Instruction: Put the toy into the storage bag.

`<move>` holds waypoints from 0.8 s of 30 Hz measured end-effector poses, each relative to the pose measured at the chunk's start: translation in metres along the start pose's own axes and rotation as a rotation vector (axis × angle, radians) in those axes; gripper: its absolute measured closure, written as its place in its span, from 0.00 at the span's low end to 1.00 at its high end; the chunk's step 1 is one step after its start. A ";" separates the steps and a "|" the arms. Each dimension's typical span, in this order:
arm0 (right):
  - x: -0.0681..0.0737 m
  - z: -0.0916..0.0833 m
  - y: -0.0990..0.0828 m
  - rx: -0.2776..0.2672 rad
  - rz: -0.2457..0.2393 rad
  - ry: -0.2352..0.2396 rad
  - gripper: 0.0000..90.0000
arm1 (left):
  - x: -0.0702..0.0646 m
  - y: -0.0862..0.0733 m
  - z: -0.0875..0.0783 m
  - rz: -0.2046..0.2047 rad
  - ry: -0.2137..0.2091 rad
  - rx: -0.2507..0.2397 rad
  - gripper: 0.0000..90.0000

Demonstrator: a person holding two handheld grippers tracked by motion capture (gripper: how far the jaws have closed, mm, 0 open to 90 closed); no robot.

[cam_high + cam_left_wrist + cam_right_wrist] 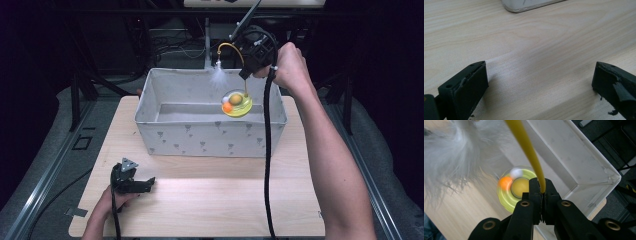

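Observation:
A yellow cat toy hangs over the grey fabric bin (200,137): a round yellow-green base (237,104) with an orange ball and a white one, a curved yellow wand (529,150) and a white feather tuft (218,76). My right gripper (248,70) is held above the bin's back right part, shut on the yellow wand (231,46). In the right gripper view the jaws pinch the wand, with the base (511,192) below them and the feather (451,162) blurred at the left. My left gripper (145,184) rests low on the wooden table (210,200), open, nothing between its jaws.
The bin stands across the back half of the table; its corner (524,6) shows at the top of the left gripper view. A black cable (267,165) hangs from the right gripper down across the table. Dark frame bars and floor surround the table.

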State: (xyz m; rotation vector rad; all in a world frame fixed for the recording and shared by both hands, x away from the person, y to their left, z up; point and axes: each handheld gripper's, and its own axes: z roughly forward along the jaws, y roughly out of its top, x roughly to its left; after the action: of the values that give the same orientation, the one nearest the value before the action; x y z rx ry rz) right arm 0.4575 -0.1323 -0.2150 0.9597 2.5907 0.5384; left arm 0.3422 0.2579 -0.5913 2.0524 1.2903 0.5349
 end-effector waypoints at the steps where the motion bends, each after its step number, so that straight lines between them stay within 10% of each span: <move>1: -0.003 0.002 0.000 0.000 0.007 0.000 0.98 | 0.000 0.000 0.000 0.000 0.000 0.000 0.00; 24: -0.036 0.032 -0.010 0.025 0.129 -0.058 0.98 | 0.000 0.000 0.000 0.000 0.000 0.000 0.00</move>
State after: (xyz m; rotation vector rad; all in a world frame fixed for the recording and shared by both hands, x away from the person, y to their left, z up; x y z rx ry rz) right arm 0.4913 -0.1562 -0.2412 1.1401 2.5019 0.5038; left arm 0.3422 0.2579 -0.5913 2.0523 1.2900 0.5350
